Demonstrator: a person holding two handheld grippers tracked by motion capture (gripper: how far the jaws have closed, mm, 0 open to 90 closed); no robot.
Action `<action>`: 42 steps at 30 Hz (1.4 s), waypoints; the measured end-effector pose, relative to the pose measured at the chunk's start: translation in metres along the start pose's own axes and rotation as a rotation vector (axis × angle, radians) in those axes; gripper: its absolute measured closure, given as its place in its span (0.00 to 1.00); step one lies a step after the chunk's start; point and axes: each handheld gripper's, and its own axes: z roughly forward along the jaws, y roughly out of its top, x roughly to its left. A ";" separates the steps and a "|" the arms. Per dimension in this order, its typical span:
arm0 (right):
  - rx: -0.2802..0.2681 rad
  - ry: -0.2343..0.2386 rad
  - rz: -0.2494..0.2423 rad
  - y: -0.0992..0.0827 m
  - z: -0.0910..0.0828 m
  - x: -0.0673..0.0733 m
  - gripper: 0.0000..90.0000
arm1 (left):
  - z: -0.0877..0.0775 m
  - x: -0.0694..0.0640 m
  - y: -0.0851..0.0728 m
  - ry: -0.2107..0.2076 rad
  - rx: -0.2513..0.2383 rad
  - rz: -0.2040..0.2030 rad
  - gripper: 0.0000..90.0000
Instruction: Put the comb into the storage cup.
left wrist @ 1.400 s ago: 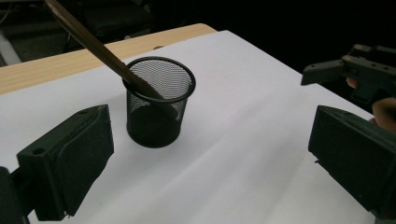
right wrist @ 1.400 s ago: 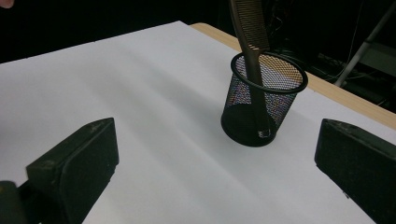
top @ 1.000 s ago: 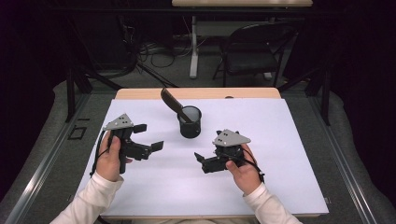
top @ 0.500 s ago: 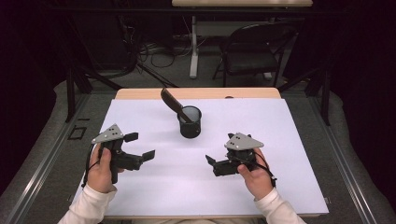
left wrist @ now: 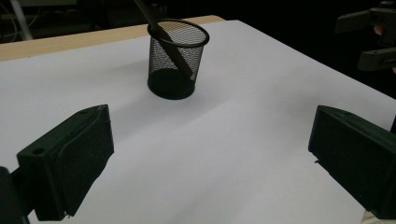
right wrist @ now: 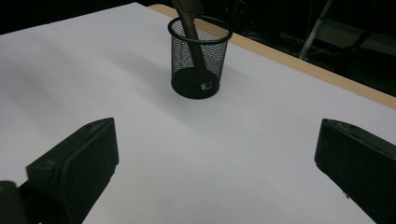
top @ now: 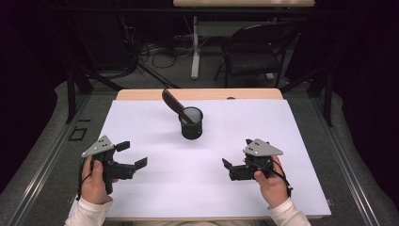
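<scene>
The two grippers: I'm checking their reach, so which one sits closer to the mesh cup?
The left gripper looks slightly closer to the mesh cup; the right gripper sits lower, nearer the table's front edge. The margin is small.

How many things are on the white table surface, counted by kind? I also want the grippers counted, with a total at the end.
Black mesh cup: 1
Brown comb standing tilted in the cup: 1
Hand-held grippers, both open and holding nothing: 2 (left gripper, right gripper)
Total: 4
</scene>
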 end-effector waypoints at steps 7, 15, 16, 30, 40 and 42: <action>0.013 -0.043 0.035 -0.014 -0.005 -0.012 0.00 | -0.001 0.008 -0.016 0.023 -0.018 -0.017 0.00; 0.010 -0.090 0.088 -0.031 -0.006 -0.024 0.00 | -0.002 0.019 -0.030 0.050 -0.032 -0.028 0.00; 0.014 -0.093 0.092 -0.032 -0.006 -0.025 0.00 | -0.002 0.020 -0.031 0.055 -0.036 -0.030 0.00; 0.003 -0.136 0.146 -0.049 -0.004 -0.037 0.00 | -0.004 0.029 -0.041 0.073 -0.057 -0.040 0.00; 0.013 -0.169 0.188 -0.060 -0.003 -0.049 0.00 | -0.004 0.034 -0.046 0.081 -0.065 -0.044 0.00; 0.015 -0.168 0.204 -0.062 -0.002 -0.051 0.00 | -0.003 0.035 -0.047 0.084 -0.067 -0.043 0.00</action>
